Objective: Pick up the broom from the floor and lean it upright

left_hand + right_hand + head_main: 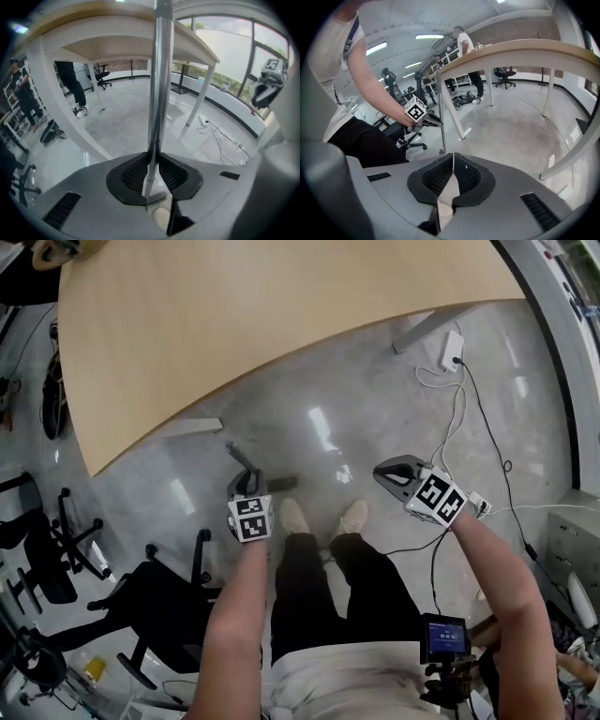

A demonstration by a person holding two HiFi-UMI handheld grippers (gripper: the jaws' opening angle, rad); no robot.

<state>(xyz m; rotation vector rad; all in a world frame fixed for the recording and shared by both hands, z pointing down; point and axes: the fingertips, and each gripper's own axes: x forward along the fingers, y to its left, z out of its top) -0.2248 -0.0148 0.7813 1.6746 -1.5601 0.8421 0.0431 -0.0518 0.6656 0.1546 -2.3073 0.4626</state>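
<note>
Silver broom handle (pixel 159 79): pinched in the left gripper (pixel 157 161), close in front of the person's shoes (pixel 292 516).
Long axis: upright. It runs from the jaws straight up past the table's edge and out of the top of the left gripper view. In the right gripper view it is a thin vertical pole (pixel 442 133) whose lower end reaches the floor.
Broom head: not told apart in any view.
Left jaws: closed on the handle, one pad on each side of it.
Right gripper (pixel 453 159): jaws pressed together with nothing between them, held to the right of the handle and well apart from it.
Floor (pixel 375 409): polished grey concrete, glossy with lamp reflections.
Table (pixel 281 315): pale wood top on white legs (pixel 202 91), its edge just beyond the handle.
Open room: floor runs on ahead under the table and between its legs.
Edges: black office chair (pixel 159 601) at the person's left; white cables (pixel 457 404) and a power strip (pixel 453 345) on the floor at the right; windows (pixel 234 51) along the far wall.
</note>
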